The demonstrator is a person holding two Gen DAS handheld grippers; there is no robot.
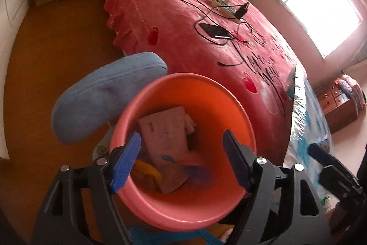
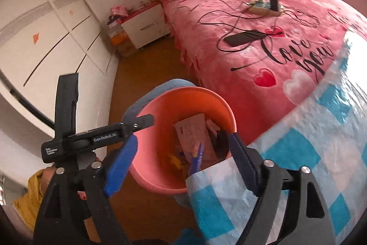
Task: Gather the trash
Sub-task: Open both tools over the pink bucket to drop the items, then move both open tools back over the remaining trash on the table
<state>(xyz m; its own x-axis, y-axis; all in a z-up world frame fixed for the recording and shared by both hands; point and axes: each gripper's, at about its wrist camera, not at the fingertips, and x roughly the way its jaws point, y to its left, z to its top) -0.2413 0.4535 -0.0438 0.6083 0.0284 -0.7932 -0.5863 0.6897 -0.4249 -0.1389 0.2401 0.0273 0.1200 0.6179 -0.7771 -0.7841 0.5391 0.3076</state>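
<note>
Above the pink bin (image 1: 183,206) (cardboard inside), left gripper (image 1: 181,160) and right gripper (image 2: 181,164) hang spread, empty.

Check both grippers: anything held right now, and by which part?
Nothing held. Left gripper and right gripper are both open above the pink bucket; trash lies inside it, clear of the pads.

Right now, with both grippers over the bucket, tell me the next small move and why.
Probably lift both grippers clear and turn toward the bed to look for more trash. The left gripper and right gripper both stand open with nothing between the pads, above the orange bucket, and a card sheet and other scraps already lie inside it. No loose trash shows beside it.
</note>
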